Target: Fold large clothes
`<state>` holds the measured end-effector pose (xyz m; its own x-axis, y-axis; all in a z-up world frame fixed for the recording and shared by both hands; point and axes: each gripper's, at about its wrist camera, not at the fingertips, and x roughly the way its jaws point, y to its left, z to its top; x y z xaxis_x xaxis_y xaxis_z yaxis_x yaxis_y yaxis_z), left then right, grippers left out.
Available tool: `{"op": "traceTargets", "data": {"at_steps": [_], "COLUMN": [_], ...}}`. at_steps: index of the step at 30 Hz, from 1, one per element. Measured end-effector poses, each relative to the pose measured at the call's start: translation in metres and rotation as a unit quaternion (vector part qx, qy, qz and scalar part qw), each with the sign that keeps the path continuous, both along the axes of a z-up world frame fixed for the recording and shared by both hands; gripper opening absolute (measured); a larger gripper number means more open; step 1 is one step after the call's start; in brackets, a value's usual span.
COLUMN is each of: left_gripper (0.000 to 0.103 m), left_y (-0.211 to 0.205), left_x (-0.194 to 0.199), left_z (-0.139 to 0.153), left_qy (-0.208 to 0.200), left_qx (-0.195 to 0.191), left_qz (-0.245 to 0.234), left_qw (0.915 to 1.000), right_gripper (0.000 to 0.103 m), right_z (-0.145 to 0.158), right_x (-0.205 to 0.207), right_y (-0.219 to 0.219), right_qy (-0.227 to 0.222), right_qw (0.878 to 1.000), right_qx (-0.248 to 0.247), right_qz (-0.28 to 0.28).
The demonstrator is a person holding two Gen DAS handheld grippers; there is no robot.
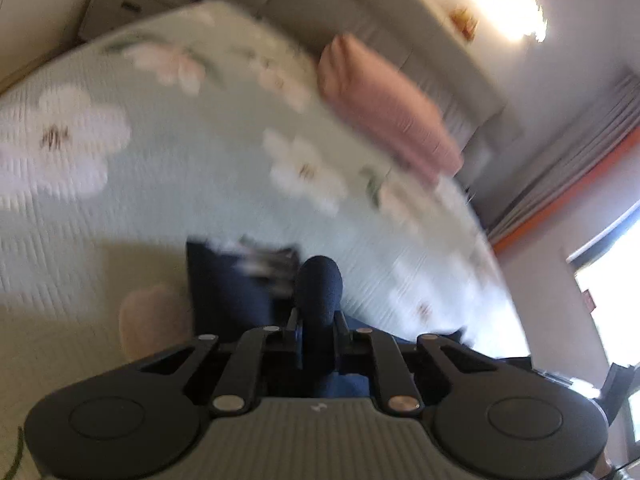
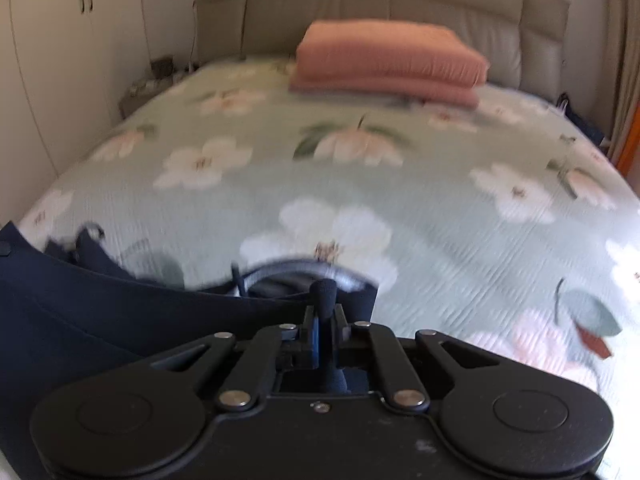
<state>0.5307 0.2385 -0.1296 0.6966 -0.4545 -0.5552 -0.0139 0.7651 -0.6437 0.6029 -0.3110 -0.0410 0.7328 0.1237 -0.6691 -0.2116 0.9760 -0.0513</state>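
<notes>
Left wrist view: the left gripper (image 1: 318, 312) has its jaws clamped on a bunched fold of the dark navy fabric garment (image 1: 224, 292), which puffs out past the fingertips. The rest of the garment trails down and to the left of the grip, at the near end of the pale green quilted bedspread with white flowers (image 1: 168, 200). The folded pink pillow (image 1: 384, 116) lies at the far end of that bedspread, well apart from the garment. Blur hides any seams or the garment's outline.

Right wrist view: the right gripper (image 2: 324, 308) has its jaws together on another bunch of the same navy garment (image 2: 100, 304). What looks like a waistband or neck opening with a pale lining shows just beyond the fingertips. Most of the cloth hangs to the left of the grip, over the near edge of the bedspread (image 2: 440, 208); the pink pillow (image 2: 388, 60) sits far up it, against the beige padded headboard (image 2: 400, 4).

Judged from this, the task is at its start: 2 grips are taken, but the garment is neither spread flat nor creased, so no fold seems made yet. Spreading and every fold remain.
</notes>
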Motion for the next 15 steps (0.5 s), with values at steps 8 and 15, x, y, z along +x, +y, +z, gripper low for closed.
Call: {"op": "traceTargets", "data": {"at_steps": [8, 15], "left_gripper": [0.007, 0.004], "left_y": [-0.004, 0.0], "left_x": [0.057, 0.109], "left_z": [0.023, -0.06], "left_qy": [-0.055, 0.029], "left_qx": [0.064, 0.077], "left_qz": [0.008, 0.093], "left_qw": [0.9964, 0.9922], "right_gripper": [0.006, 0.007], "right_z": [0.025, -0.087], "right_x": [0.058, 0.128], "right_y": [0.007, 0.024], "right_qy": [-0.061, 0.045], "right_qw": [0.998, 0.998], "right_qx": [0.013, -0.028], "right_qz": [-0.02, -0.029]}}
